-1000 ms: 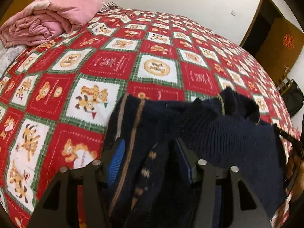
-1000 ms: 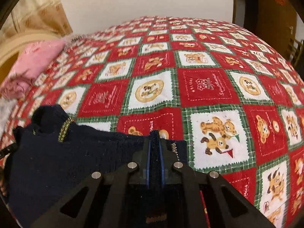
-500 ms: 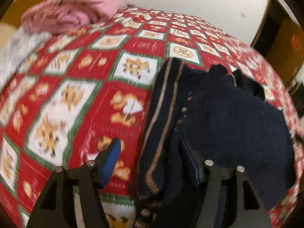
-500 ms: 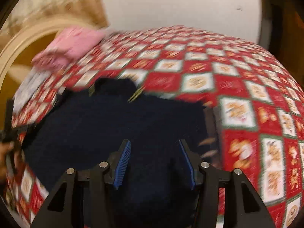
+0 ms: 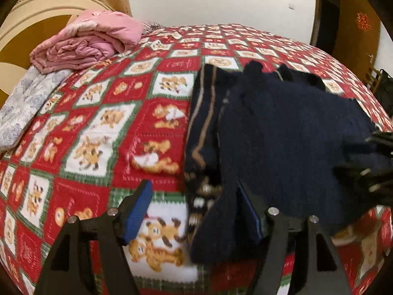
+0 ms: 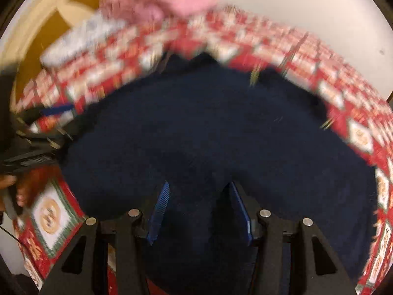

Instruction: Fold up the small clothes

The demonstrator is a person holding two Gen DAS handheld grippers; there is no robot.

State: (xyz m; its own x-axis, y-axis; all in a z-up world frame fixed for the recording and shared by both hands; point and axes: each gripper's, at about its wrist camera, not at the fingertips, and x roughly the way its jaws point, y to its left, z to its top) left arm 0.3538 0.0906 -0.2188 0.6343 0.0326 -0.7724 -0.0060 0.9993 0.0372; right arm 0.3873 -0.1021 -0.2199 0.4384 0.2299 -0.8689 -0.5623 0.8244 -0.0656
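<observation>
A navy knitted sweater (image 5: 282, 135) with tan stripes lies folded on the red patchwork quilt (image 5: 98, 135). My left gripper (image 5: 194, 189) hovers over its near left edge with the jaws opening. A sleeve end lies between the fingers, against the right finger, and the pads do not press on it. The right gripper (image 6: 199, 186) stands open just above the middle of the sweater (image 6: 208, 123), nothing pinched. It also shows at the right edge of the left wrist view, right gripper (image 5: 373, 162). The left gripper (image 6: 41, 132) shows at the left of the blurred right wrist view.
A rolled pink blanket (image 5: 91, 41) and a grey floral cloth (image 5: 27, 105) lie at the far left by the curved headboard (image 5: 36, 7). A brown door (image 5: 353, 32) stands at the back right. A hand (image 6: 14, 186) holds the left gripper.
Both grippers have let go of the sweater. The right one opened from shut and swung left over the garment. The left one widened and drew back toward the near edge.
</observation>
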